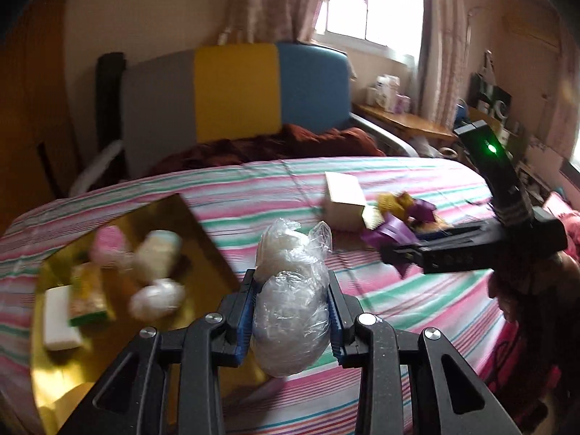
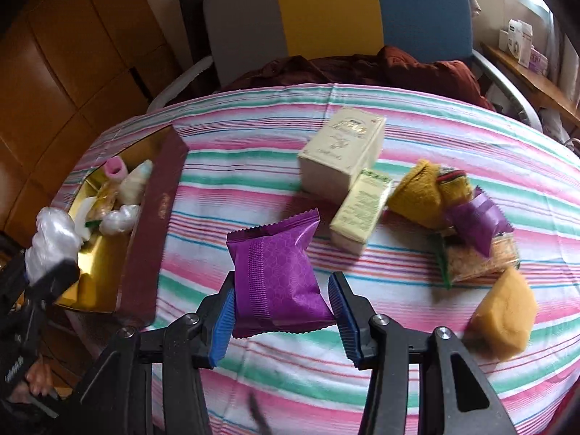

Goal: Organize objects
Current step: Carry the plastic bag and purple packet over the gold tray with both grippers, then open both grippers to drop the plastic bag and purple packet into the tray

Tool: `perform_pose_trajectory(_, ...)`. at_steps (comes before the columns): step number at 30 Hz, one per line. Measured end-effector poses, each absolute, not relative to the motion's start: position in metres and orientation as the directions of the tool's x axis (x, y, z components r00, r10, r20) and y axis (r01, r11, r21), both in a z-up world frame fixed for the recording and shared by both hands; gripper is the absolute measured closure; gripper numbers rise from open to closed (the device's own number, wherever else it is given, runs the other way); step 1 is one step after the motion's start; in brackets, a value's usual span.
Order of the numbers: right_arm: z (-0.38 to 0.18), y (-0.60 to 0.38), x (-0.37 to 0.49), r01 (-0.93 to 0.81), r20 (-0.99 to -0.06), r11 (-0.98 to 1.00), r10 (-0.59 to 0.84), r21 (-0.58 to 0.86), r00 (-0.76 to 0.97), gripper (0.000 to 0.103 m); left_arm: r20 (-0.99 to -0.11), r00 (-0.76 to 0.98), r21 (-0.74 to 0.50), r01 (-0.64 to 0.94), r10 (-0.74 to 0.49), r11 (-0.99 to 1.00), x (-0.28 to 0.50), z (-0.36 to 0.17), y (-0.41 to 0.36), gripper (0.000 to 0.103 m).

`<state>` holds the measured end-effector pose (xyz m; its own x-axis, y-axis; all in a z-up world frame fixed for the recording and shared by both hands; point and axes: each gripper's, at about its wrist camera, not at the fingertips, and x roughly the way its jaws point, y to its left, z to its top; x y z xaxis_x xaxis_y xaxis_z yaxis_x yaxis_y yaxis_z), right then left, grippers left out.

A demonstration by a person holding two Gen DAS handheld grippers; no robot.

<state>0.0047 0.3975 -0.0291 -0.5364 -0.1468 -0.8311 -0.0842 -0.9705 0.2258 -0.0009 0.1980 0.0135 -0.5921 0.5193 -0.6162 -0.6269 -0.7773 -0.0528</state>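
My left gripper [image 1: 291, 290] is shut on a clear plastic-wrapped white bundle [image 1: 290, 311], held above the striped bed, just right of the gold-lined box [image 1: 145, 344]. The box holds a pink item [image 1: 107, 244], wrapped white bundles [image 1: 157, 299], a yellow-green packet [image 1: 87, 295] and a white bar [image 1: 59, 317]. My right gripper [image 2: 281, 290] is shut on a purple foil packet [image 2: 277, 272], held above the bed. The left gripper with its bundle [image 2: 52, 243] shows at the left of the right wrist view, over the box [image 2: 145, 239].
On the striped bed sheet [image 2: 398, 344] lie a cream carton [image 2: 340, 152], a small green-printed carton [image 2: 362, 210], mustard cloth items [image 2: 420, 192], another purple packet [image 2: 478, 224], a cracker packet [image 2: 478, 257] and a tan wedge [image 2: 504, 315]. A headboard and brown blanket lie beyond.
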Motion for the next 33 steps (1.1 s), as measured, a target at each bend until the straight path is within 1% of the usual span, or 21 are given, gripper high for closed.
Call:
perform_pose_trajectory(5,-0.021,0.367,0.002,-0.044,-0.812,-0.962,-0.201,0.268,-0.548,0.053,-0.618,-0.615,-0.081,-0.57,0.49,-0.817,-0.014,0.012,0.165,0.068)
perform_pose_trajectory(11,-0.007,0.316,-0.01,0.037,-0.764,-0.94,-0.298,0.339,-0.572,0.053,-0.622,-0.637,-0.112,-0.502,0.454,-0.858,-0.028,0.006,0.131,0.068)
perform_pose_trajectory(16,-0.002,0.27,-0.021,0.113,-0.733,-0.919,-0.372,0.379,-0.569,0.053,-0.632,-0.667,-0.131,-0.41,0.395,-0.903,-0.046,0.001,0.091,0.068)
perform_pose_trajectory(19,-0.003,0.246,-0.028,0.142,-0.72,-0.902,-0.413,0.407,-0.558,0.048,-0.637,-0.686,-0.138,-0.347,0.352,-0.928,-0.056,-0.004,0.063,0.068)
perform_pose_trajectory(22,-0.007,0.227,-0.034,0.167,-0.715,-0.885,-0.452,0.435,-0.533,0.045,-0.66,-0.685,-0.142,-0.288,0.308,-0.947,-0.067,-0.012,0.041,0.066)
perform_pose_trajectory(23,-0.008,0.221,-0.034,0.175,-0.722,-0.887,-0.451,0.427,-0.525,0.044,-0.667,-0.683,-0.147,-0.269,0.296,-0.952,-0.069,-0.014,0.035,0.065)
perform_pose_trajectory(25,-0.012,0.211,-0.036,0.18,-0.739,-0.896,-0.437,0.406,-0.513,0.039,-0.682,-0.67,-0.169,-0.245,0.293,-0.955,-0.072,-0.019,0.025,0.057)
perform_pose_trajectory(26,-0.015,0.206,-0.036,0.181,-0.748,-0.9,-0.431,0.397,-0.505,0.039,-0.683,-0.671,-0.17,-0.236,0.287,-0.957,-0.072,-0.02,0.022,0.049)
perform_pose_trajectory(27,-0.016,0.204,-0.035,0.181,-0.752,-0.902,-0.427,0.392,-0.501,0.039,-0.681,-0.677,-0.166,-0.226,0.277,-0.96,-0.071,-0.021,0.02,0.047)
perform_pose_trajectory(30,-0.021,0.199,-0.031,0.172,-0.773,-0.923,-0.382,0.343,-0.507,0.039,-0.679,-0.686,-0.153,-0.213,0.26,-0.965,-0.067,-0.023,0.015,0.046)
perform_pose_trajectory(33,-0.023,0.192,-0.025,0.16,-0.79,-0.949,-0.314,0.27,-0.527,0.033,-0.677,-0.696,-0.142,-0.195,0.239,-0.971,-0.065,-0.021,0.014,0.043)
